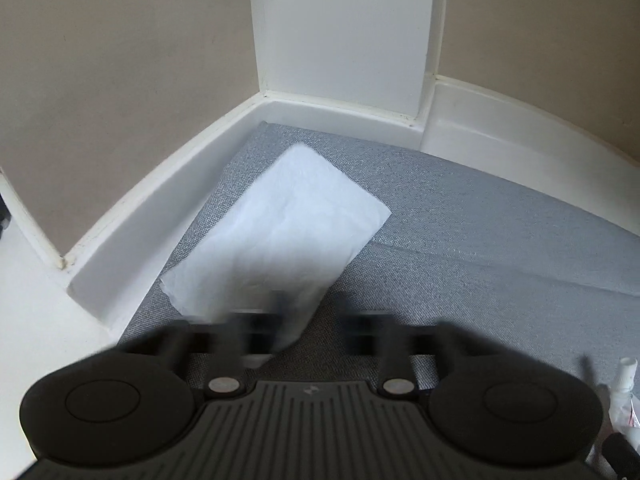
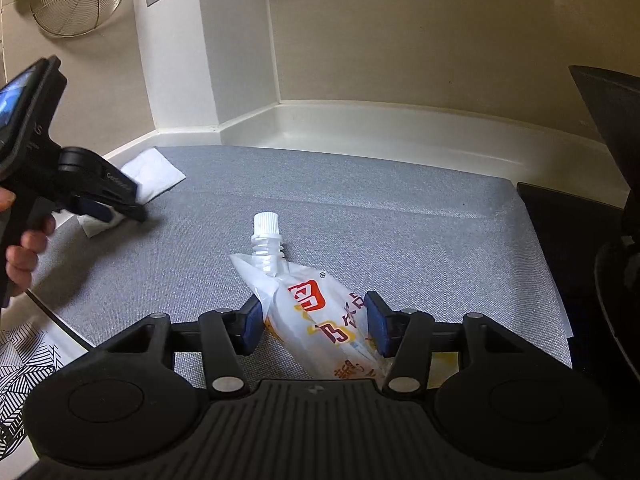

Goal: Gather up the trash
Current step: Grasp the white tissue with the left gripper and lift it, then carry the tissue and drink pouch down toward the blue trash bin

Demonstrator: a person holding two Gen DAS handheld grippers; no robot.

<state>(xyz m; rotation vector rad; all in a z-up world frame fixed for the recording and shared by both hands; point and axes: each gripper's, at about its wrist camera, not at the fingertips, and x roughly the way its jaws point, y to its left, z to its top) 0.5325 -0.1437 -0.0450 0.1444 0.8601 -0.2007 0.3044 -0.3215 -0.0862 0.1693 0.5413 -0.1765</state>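
Through the left wrist camera we look down on a white tissue [image 1: 280,232] lying flat on the grey table [image 1: 480,232], near the corner where the white skirting [image 1: 160,200] meets the wall. Our left tool [image 1: 308,320] sits at the tissue's near edge; its fingers are smeared by blur, with a gap between them, so we judge it partly open, one finger over the paper and one beside it. To lift a flat sheet well, we should press the tips lightly into the cloth and pinch up a fold rather than skim across it.

Through the right wrist camera we see a white spouted drink pouch [image 2: 320,308] with red and yellow print lying on the table, its capped nozzle [image 2: 266,226] pointing away from us. Our right tool [image 2: 314,320] stands wide around the pouch's body, the blue pads [image 2: 254,326] just beside it on either flank, not yet squeezing. Closing squarely across the middle should hold it; the film looks slippery, so a firm, centred grip matters. The left tool [image 2: 120,210] shows at far left on the tissue [image 2: 156,174].
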